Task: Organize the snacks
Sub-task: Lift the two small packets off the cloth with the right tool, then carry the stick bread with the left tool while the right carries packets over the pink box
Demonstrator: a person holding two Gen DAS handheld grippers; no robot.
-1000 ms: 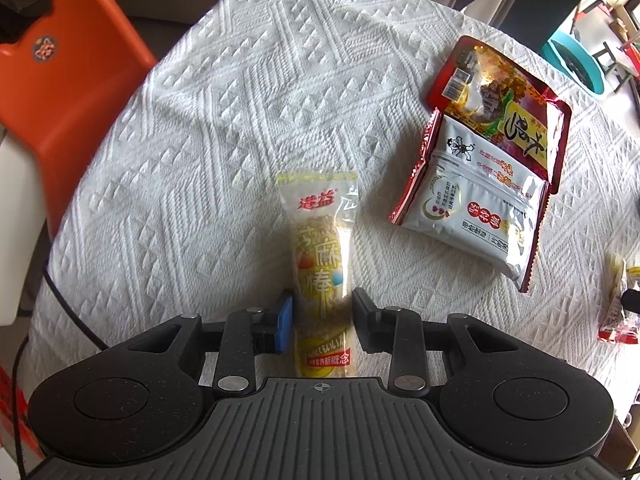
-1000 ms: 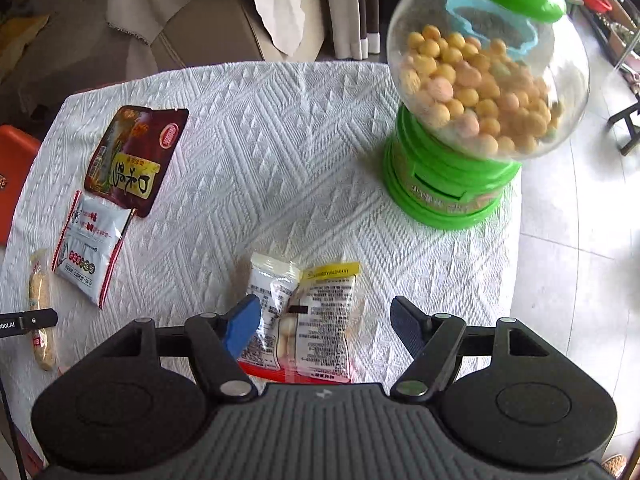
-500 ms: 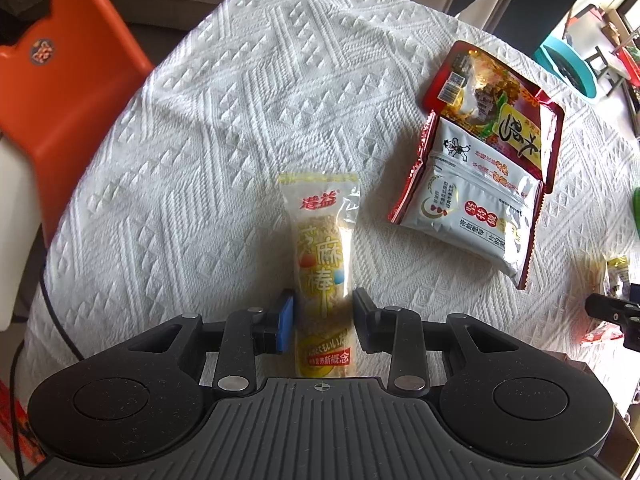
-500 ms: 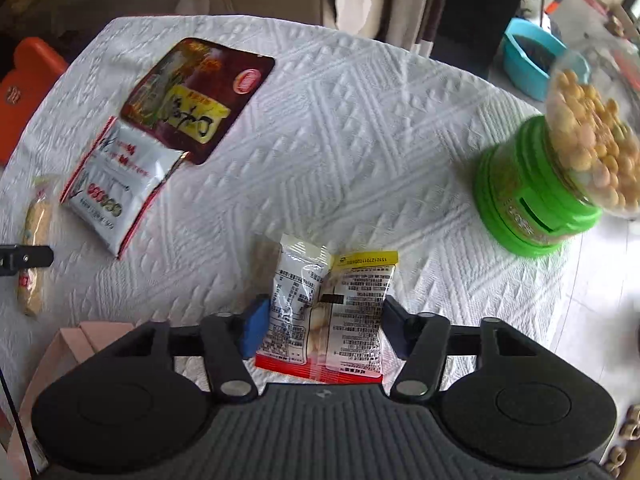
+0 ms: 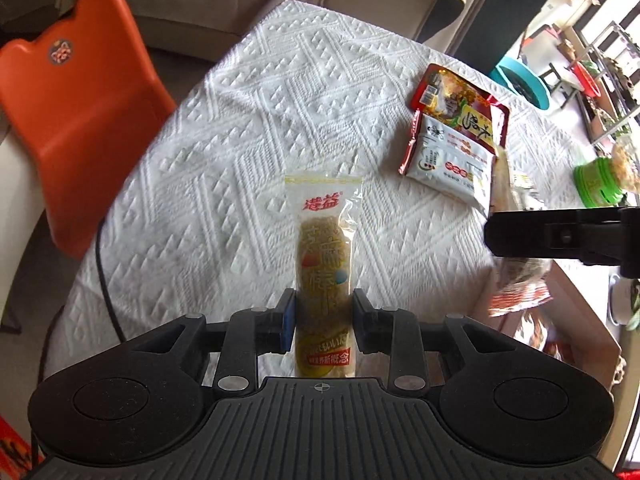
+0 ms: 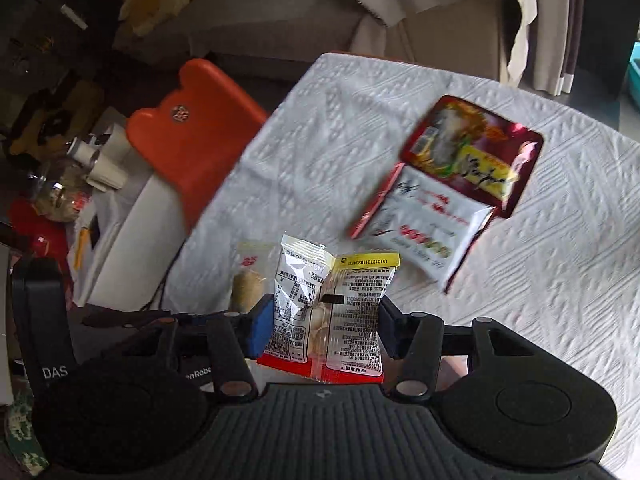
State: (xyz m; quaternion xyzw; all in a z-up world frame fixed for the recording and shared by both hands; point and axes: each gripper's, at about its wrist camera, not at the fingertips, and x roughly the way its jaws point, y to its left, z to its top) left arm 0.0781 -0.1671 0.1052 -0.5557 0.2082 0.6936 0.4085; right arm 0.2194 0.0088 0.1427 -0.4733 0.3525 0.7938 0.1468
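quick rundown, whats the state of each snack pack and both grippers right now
left gripper: shut on the yellow stick pack
yellow stick pack: held at its lower end
right gripper: shut on the clear snack pack
clear snack pack: held, crumpled
red pack: flat on the tablecloth
white pack: flat, overlapping the red pack

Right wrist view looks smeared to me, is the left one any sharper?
Right wrist view: motion blur smears the red pouch and tablecloth; the held packet stays sharp. Left wrist view: the sesame stick is crisp, only the right edge blurs.
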